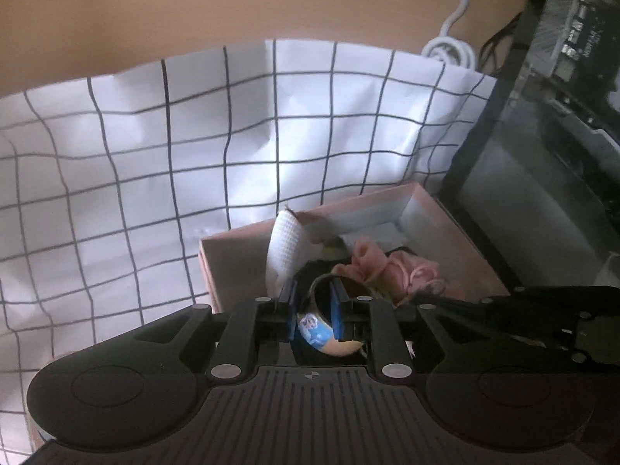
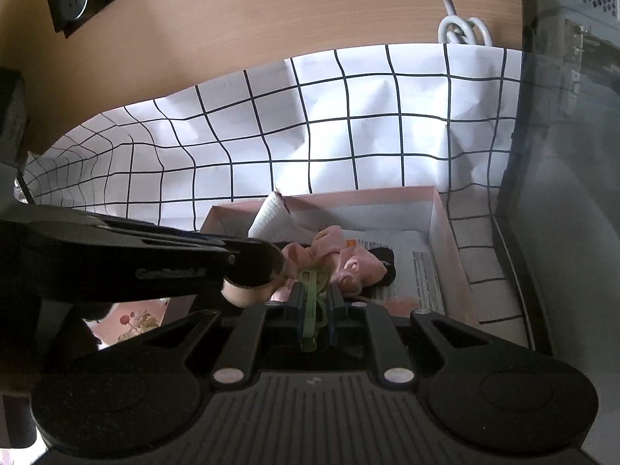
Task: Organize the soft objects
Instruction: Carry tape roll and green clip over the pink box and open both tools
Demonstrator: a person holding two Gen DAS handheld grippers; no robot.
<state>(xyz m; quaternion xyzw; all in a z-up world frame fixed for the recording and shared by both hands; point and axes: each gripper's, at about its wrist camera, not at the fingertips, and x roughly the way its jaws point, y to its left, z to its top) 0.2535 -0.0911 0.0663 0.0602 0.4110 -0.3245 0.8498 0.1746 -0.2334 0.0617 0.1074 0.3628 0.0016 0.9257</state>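
Observation:
My left gripper [image 1: 313, 294] hangs over the near end of a pink box [image 1: 232, 240]. Its blue pads stand a little apart, with a looped band [image 1: 316, 331], blue cartoon print outside and tan inside, loose between them. In the box lie a pink scrunchie [image 1: 403, 271], a white waffle-weave cloth [image 1: 285, 248] leaning on the rim, and a black item [image 2: 383, 259]. My right gripper [image 2: 316, 298] is shut on a thin green elastic band [image 2: 310, 310], just above the pink scrunchie [image 2: 337, 255]. The left gripper's black frame [image 2: 155, 263] crosses in from the left, the band's tan ring [image 2: 244, 294] at its tip.
A white cloth with a black grid [image 2: 348, 135] covers the tan desk around the pink box [image 2: 445, 224]. A dark glass-sided case [image 2: 562, 155] stands close on the right. A coiled white cable [image 2: 461, 31] lies behind the cloth. A rose-printed pink surface [image 2: 135, 321] shows at lower left.

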